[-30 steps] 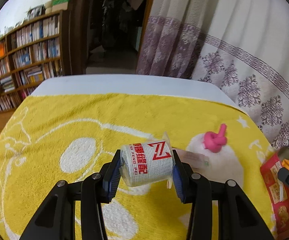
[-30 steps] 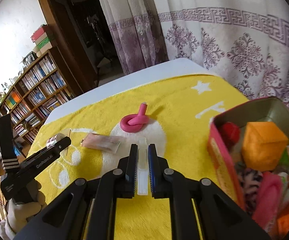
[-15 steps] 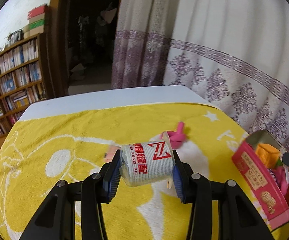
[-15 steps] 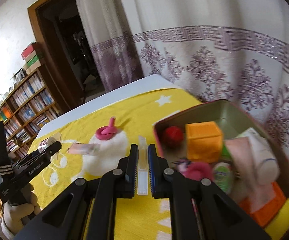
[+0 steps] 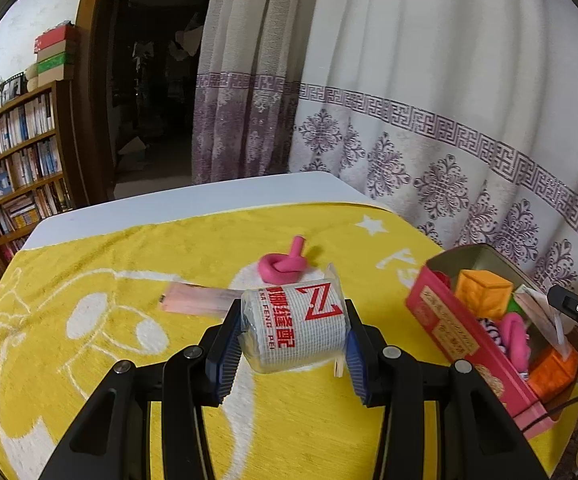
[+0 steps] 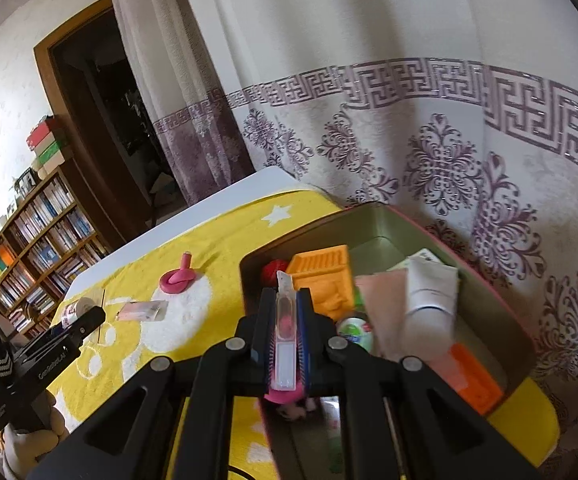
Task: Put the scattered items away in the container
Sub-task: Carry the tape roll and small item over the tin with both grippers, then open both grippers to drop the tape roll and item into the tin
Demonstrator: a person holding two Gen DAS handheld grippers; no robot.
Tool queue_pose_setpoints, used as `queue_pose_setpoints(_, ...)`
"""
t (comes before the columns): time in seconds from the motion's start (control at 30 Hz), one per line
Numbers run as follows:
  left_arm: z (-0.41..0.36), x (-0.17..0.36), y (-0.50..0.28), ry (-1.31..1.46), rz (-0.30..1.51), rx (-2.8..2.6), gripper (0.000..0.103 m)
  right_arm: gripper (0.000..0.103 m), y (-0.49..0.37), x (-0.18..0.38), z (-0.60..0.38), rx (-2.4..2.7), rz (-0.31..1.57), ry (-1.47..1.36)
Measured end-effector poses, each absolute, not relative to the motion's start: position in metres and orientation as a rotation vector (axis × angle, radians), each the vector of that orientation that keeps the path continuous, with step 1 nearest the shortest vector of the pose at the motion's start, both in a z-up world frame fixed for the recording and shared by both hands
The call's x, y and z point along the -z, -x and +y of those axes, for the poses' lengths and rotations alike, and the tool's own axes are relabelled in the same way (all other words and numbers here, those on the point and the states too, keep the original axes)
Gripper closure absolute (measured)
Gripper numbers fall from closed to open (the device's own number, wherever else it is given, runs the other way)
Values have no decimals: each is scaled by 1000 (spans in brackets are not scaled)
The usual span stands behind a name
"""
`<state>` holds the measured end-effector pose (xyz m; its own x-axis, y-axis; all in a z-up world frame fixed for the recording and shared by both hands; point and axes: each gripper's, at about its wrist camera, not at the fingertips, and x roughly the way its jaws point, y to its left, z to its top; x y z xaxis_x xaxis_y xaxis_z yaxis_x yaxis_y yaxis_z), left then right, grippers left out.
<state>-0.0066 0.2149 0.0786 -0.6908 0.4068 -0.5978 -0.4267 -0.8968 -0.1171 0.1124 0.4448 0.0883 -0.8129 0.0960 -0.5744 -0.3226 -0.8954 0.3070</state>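
1. The left gripper (image 5: 291,342) squeezes a white roll with red letters (image 5: 295,326), wrapped in clear plastic, above the yellow towel (image 5: 89,280).
2. The right gripper (image 6: 287,330) pinches a thin clear strip (image 6: 285,322) over the box (image 6: 489,280).
3. The box sits at 3 o'clock from the roll, full of toys.
4. A pink knot (image 5: 283,266) lies at 12 o'clock from the roll, and a pink packet (image 5: 197,300) at 10 o'clock.

Tin (image 6: 489,288) crowded with items; bare towel (image 5: 297,432) beside it lies open.

One tin (image 5: 445,322), one pink knot (image 5: 285,266), two grippers, perhaps one sachet (image 5: 197,300).
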Motion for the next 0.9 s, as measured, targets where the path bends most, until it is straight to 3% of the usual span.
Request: queue_pose_setpoints(0.9, 351, -112, -43, 870, 39, -2158, 56, 92, -149, -87, 512, -2719, 712, 738)
